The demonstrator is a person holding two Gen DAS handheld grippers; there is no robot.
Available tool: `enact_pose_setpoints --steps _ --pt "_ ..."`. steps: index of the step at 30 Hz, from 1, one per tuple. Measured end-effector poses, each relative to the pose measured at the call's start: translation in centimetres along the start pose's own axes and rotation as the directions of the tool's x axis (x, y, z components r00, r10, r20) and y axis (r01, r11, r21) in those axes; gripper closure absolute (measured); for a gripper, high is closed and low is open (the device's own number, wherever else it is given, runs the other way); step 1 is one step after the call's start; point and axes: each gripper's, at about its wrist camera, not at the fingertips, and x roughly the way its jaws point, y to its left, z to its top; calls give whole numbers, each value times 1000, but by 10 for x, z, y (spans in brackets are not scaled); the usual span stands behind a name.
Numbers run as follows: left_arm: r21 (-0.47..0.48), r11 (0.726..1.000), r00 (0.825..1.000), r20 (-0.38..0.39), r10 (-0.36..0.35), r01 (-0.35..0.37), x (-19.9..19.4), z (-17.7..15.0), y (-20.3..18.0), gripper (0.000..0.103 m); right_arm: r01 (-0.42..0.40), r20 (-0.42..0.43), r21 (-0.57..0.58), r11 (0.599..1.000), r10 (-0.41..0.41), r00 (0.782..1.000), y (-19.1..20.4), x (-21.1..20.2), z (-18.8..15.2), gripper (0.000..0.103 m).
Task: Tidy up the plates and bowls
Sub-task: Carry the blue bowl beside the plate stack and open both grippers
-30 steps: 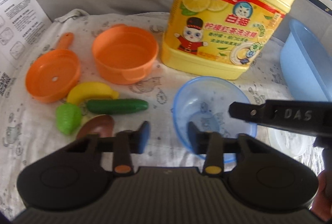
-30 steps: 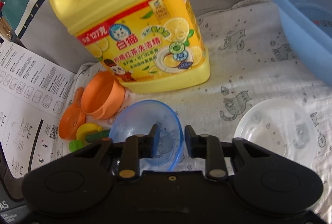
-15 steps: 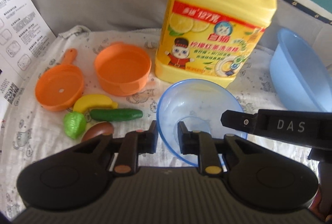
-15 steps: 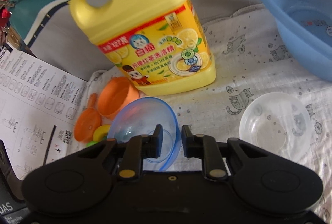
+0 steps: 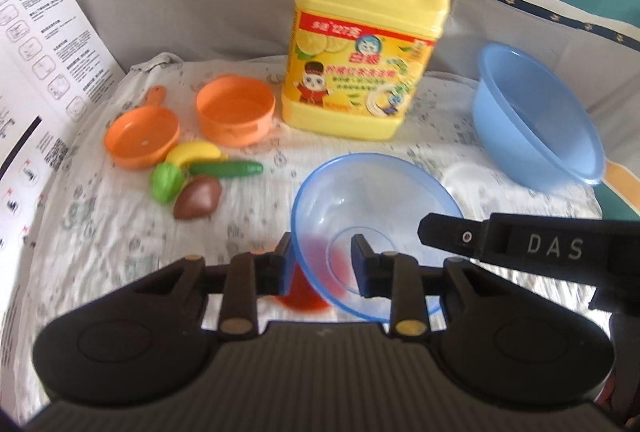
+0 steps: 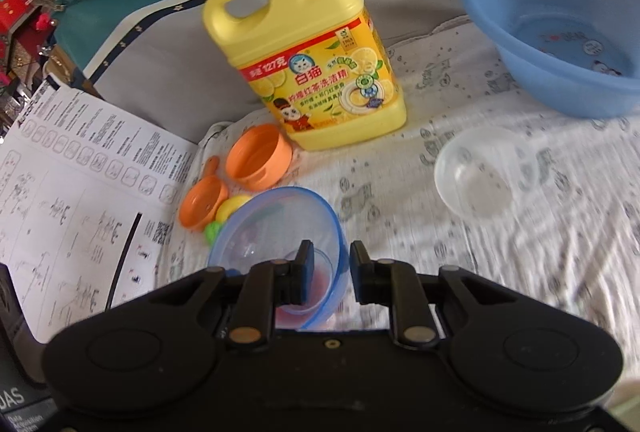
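Currently, detergent jug [image 5: 360, 51] stands upright at back of cloth [image 5: 100, 232], blue basin [image 5: 536, 119] beside it. Blue bowl [image 5: 372, 199] is held tilted above cloth, near front. Thin translucent plastic: judged light, slightly flexible, slick. Best hold: rim, one pad inside, one outside. Right gripper [image 6: 328, 272] jaws clamped on rim. Left gripper [image 5: 322, 264] jaws just been opening, now apart, rim between them. Clear bowl [image 6: 480, 175] rests on cloth nearby, likely nesting partner.
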Motion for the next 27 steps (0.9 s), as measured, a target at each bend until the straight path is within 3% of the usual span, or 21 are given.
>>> enact_pose_setpoints --steps 14,27 --pt "32 999 1000 7 -18 17 -72 -72 -15 68 0 -6 -7 1000 0 1000 1 -68 -64 84" --pt "63 998 999 -30 -19 21 -95 -141 -7 68 -11 -67 -24 1000 9 998 -5 -84 -130 84"
